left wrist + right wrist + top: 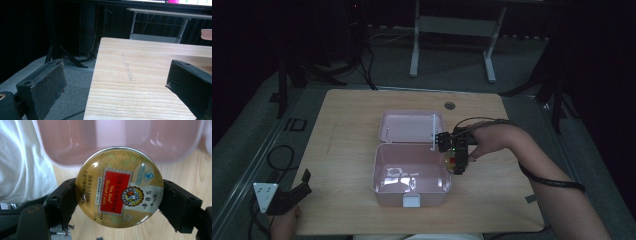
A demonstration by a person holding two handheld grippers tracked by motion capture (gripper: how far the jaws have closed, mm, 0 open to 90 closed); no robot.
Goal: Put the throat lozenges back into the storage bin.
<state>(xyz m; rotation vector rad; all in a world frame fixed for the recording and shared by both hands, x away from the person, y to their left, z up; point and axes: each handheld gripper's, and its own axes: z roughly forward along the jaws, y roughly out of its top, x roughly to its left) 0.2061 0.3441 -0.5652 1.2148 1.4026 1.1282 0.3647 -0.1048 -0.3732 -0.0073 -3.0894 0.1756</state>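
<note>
A pink plastic box (411, 175) stands open in the middle of the wooden table (347, 125), its lid (412, 126) folded back. My right gripper (455, 161) hovers at the box's right rim, shut on a round gold candy tin (451, 160). In the right gripper view the tin (119, 187) with its red label sits clamped between both jaws, the pink box (120, 137) just beyond it. My left gripper (292, 194) rests at the table's front left corner, open with nothing between its jaws; its pads (48, 85) stand wide apart over the table edge (93, 75).
A white latch (411, 201) sticks out at the box's front. A round grommet (449, 105) sits near the far edge. Cables (279, 155) lie on the floor at the left. A white desk frame (452, 30) stands behind the table. White cloth (22, 162) shows beside the box.
</note>
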